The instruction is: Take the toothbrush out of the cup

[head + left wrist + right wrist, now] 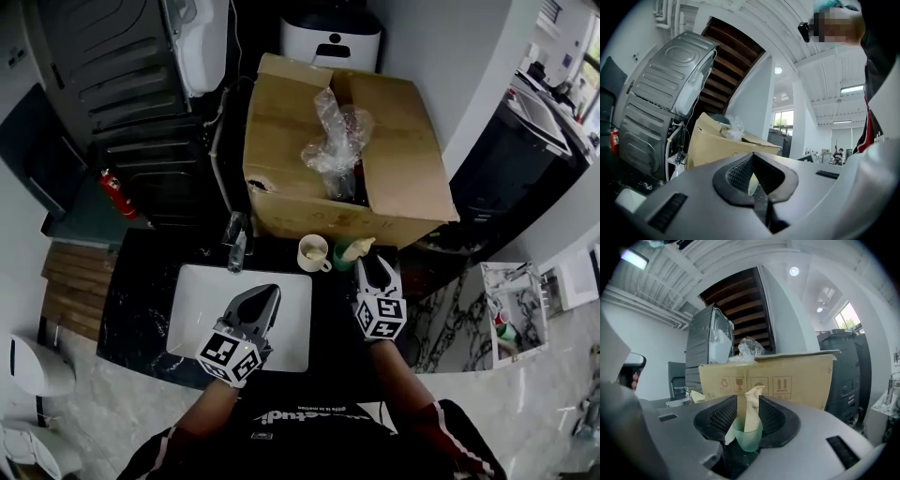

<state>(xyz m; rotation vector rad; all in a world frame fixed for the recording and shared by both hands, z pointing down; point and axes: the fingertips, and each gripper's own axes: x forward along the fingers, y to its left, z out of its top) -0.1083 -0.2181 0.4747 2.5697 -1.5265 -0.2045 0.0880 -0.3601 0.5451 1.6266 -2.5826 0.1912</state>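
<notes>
A pale green translucent cup [345, 255] stands on the dark counter in front of the cardboard box. A cream-coloured toothbrush [362, 246] leans out of it. My right gripper [377, 265] is level with the cup and just short of it, jaws open. In the right gripper view the cup [746, 436] and the toothbrush [753, 409] stand between my right gripper's [747, 404] spread fingertips, and neither pad presses on them. My left gripper [262, 295] hovers over the white sink, shut and empty. Its closed jaws [753, 161] point at the box.
A large cardboard box [281, 159] with a clear plastic bag [333, 139] fills the back of the counter. A cream mug [312, 251] stands left of the green cup. A tap [236, 242] rises behind the sink [192, 309]. A white rack [514, 314] is at the right.
</notes>
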